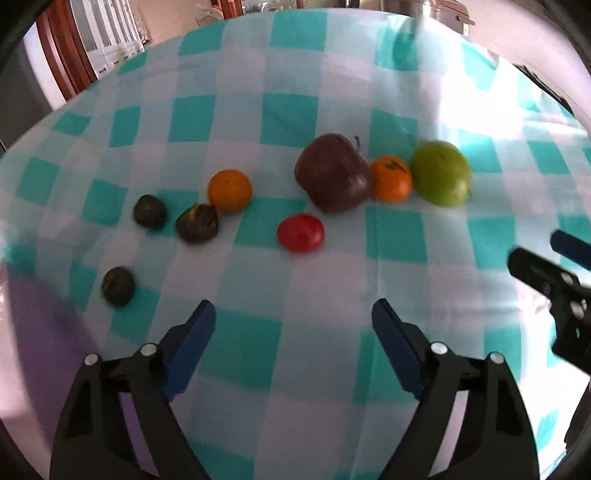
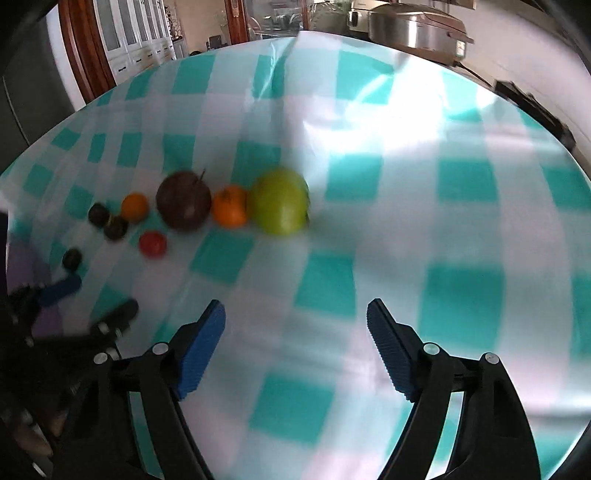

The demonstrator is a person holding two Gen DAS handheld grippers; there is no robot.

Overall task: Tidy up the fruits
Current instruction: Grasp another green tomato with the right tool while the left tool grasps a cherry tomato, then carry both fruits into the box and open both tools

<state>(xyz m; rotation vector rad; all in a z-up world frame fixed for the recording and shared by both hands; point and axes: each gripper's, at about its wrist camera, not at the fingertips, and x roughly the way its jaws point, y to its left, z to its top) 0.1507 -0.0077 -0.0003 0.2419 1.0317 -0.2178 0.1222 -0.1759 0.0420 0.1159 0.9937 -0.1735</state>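
Fruit lies on a teal-and-white checked cloth. In the left wrist view a dark red apple (image 1: pixel 334 173), an orange mandarin (image 1: pixel 390 178) and a green apple (image 1: pixel 441 173) sit in a row. A second mandarin (image 1: pixel 229 190), a red tomato (image 1: pixel 300 233) and three dark fruits (image 1: pixel 197 223) (image 1: pixel 149 211) (image 1: pixel 118 286) lie to the left. My left gripper (image 1: pixel 293 317) hovers open in front of the tomato, nothing between its jaws. My right gripper (image 2: pixel 295 317) is open over bare cloth, right of the green apple (image 2: pixel 280 201).
The table's far edge (image 2: pixel 369 40) runs along the back with a metal cooker (image 2: pixel 413 26) behind it. A wooden cabinet (image 2: pixel 122 37) stands at the back left. The right gripper (image 1: pixel 554 280) shows at the left wrist view's right edge.
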